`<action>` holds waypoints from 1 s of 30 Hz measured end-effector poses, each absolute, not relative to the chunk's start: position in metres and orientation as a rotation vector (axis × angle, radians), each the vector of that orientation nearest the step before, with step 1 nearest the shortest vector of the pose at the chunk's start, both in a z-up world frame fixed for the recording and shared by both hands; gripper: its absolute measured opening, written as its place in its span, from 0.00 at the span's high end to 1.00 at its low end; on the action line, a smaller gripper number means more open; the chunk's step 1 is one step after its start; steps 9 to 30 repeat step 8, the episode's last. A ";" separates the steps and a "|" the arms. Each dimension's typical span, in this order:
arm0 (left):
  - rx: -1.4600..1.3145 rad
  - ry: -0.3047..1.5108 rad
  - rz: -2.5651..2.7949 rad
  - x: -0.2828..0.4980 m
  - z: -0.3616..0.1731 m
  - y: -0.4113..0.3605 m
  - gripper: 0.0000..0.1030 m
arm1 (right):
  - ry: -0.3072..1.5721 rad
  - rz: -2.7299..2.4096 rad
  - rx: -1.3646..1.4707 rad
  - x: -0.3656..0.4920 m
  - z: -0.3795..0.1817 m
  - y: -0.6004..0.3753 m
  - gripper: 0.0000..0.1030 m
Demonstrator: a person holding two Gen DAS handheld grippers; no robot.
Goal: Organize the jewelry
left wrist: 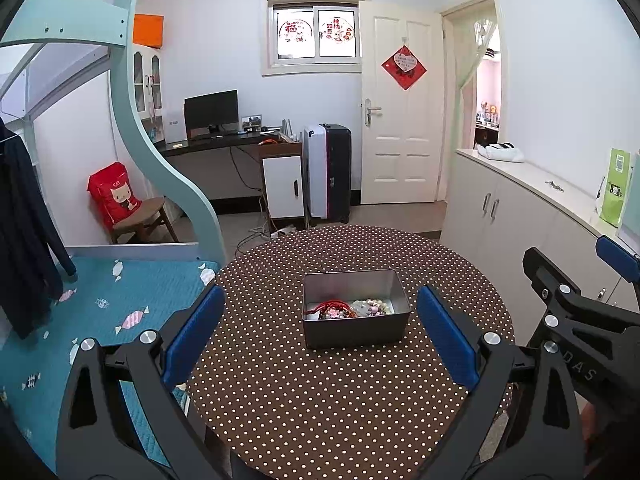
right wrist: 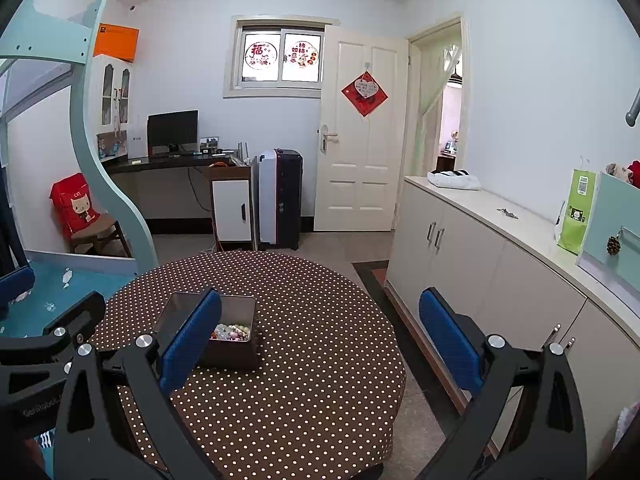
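Note:
A grey metal tin [left wrist: 354, 332] stands open in the middle of a round table with a brown polka-dot cloth [left wrist: 320, 408]. Inside lie a red corded bracelet [left wrist: 326, 309] and pale bead jewelry [left wrist: 371, 306]. My left gripper [left wrist: 320, 336] is open and empty, hovering just short of the tin, its blue pads on either side. My right gripper [right wrist: 320, 340] is open and empty, to the right of the tin [right wrist: 228, 344]; its left blue pad [right wrist: 188, 340] hides part of the tin. The beads [right wrist: 232, 332] show inside. The right gripper's arm shows in the left wrist view [left wrist: 580, 304].
A bed with a teal cover [left wrist: 100, 312] lies left of the table. A white cabinet [right wrist: 500, 248] runs along the right, with a green bag [right wrist: 576, 212] on top. A desk, suitcase and white door stand at the far wall.

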State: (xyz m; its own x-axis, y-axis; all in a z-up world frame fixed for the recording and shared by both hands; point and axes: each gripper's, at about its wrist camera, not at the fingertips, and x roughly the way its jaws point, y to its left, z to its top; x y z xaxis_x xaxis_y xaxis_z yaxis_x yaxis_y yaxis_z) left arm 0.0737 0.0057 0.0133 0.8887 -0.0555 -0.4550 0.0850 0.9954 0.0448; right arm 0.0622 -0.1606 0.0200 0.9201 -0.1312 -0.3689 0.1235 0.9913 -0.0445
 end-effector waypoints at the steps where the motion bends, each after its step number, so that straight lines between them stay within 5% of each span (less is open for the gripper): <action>1: 0.063 0.474 -0.076 0.074 0.013 0.006 0.06 | 0.380 -0.132 -0.020 0.062 0.020 -0.161 0.07; 30: 0.055 0.492 -0.080 0.078 0.010 0.007 0.06 | 0.386 -0.134 -0.021 0.065 0.021 -0.161 0.07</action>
